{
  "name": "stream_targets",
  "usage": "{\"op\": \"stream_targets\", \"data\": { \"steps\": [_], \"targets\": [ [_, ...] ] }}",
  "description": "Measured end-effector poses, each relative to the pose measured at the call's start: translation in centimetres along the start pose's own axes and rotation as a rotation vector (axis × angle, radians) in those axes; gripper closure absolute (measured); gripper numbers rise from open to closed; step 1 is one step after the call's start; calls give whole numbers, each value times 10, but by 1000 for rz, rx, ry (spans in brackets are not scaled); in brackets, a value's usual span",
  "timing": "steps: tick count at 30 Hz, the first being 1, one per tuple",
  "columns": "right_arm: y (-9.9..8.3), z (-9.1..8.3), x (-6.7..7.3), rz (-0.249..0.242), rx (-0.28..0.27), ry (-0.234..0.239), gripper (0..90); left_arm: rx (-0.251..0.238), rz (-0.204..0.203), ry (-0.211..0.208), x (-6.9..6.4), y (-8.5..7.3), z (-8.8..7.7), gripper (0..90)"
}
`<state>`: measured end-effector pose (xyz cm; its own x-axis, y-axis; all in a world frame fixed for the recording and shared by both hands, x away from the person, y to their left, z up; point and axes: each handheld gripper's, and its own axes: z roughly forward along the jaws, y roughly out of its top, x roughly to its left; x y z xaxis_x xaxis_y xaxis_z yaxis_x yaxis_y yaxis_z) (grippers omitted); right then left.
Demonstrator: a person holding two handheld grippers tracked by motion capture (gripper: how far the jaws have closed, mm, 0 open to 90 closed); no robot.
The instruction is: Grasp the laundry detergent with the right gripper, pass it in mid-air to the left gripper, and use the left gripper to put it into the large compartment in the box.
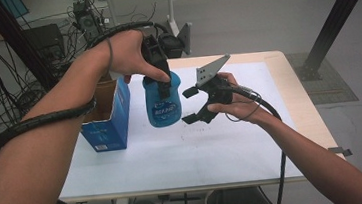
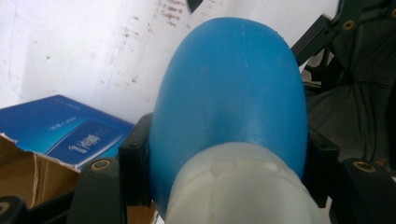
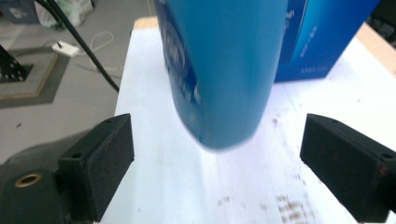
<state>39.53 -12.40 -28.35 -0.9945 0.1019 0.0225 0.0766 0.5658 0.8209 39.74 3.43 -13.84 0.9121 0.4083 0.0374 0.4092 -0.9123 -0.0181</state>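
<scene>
A blue plastic bottle [image 1: 163, 106] with white lettering hangs just above the white table [image 1: 223, 148]. My left gripper [image 1: 163, 83] comes down from above and is shut on the bottle's upper body. In the left gripper view both black pads press the blue bottle [image 2: 229, 93] just below its pale neck [image 2: 238, 186]. My right gripper [image 1: 189, 105] is at the bottle's right side, level with its lower half, jaws wide apart. In the right gripper view the bottle's rounded bottom [image 3: 224, 70] hangs ahead of the right gripper [image 3: 223, 170], and neither pad [image 3: 100, 168] touches it.
An open blue carton [image 1: 108, 119] with a brown cardboard inside stands on the table's left part, close to the bottle. Cables and equipment lie on the floor beyond the left edge. A black post [image 1: 336, 11] rises at the back right.
</scene>
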Motion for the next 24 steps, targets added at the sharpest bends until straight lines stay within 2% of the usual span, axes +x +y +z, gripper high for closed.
{"op": "stream_targets", "data": {
  "steps": [5,12,17,24],
  "targets": [
    [-2,-9,1,15,59,1,83,17,-48,5,3,-3,-8,373],
    [-2,-21,2,24,123,-13,81,11,-117,-8,7,-8,-20,373],
    [-1,-29,4,18,164,-19,81,6,-190,-25,14,-11,-28,373],
    [-3,-43,3,33,206,-33,81,3,-286,-8,23,-18,-46,372]
  ]
}}
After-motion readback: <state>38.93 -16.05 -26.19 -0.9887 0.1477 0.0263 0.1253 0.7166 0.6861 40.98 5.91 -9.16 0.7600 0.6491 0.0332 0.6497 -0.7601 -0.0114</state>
